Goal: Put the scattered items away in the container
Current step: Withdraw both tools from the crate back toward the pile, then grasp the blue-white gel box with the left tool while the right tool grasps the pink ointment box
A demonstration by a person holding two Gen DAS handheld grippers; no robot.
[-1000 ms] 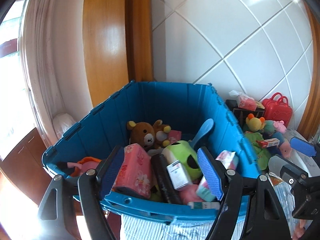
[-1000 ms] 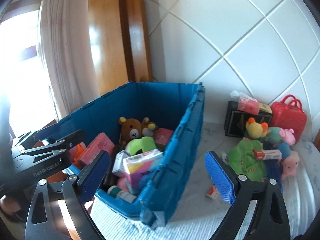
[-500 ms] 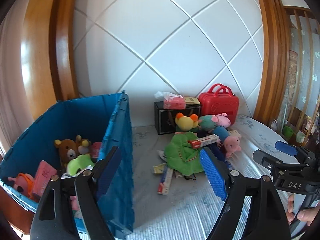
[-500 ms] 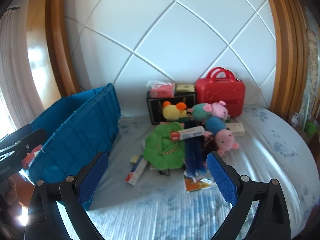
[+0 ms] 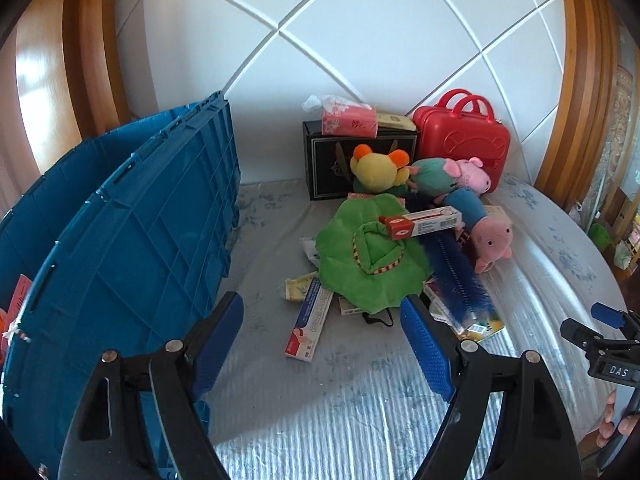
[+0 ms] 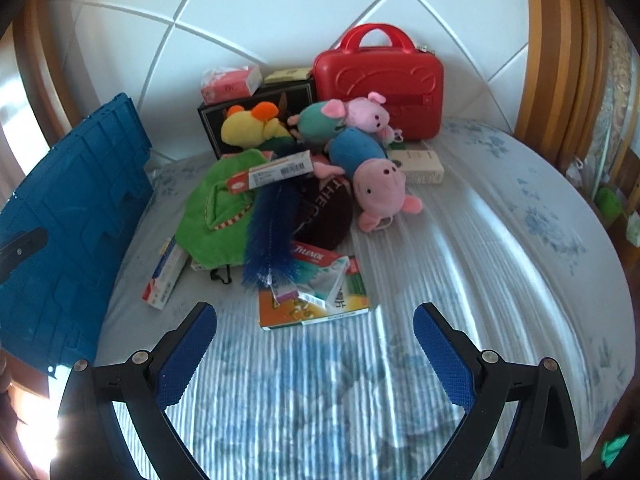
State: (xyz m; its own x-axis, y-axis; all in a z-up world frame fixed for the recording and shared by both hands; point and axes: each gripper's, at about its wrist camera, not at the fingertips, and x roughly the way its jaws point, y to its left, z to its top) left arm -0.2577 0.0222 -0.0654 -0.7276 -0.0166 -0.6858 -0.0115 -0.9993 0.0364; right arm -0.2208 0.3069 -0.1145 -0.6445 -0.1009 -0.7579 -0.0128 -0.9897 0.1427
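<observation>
Beside the blue container, on its right, the scattered items lie heaped on the bed: a green plush, a blue brush, a pink pig toy and a toothpaste box. Left tool and right tool both hover before the heap, jaws spread wide, holding nothing.

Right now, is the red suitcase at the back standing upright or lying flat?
Upright. The red suitcase stands on its bottom edge on the bed against the white wall, its handle pointing up and its embossed front facing the camera.
</observation>
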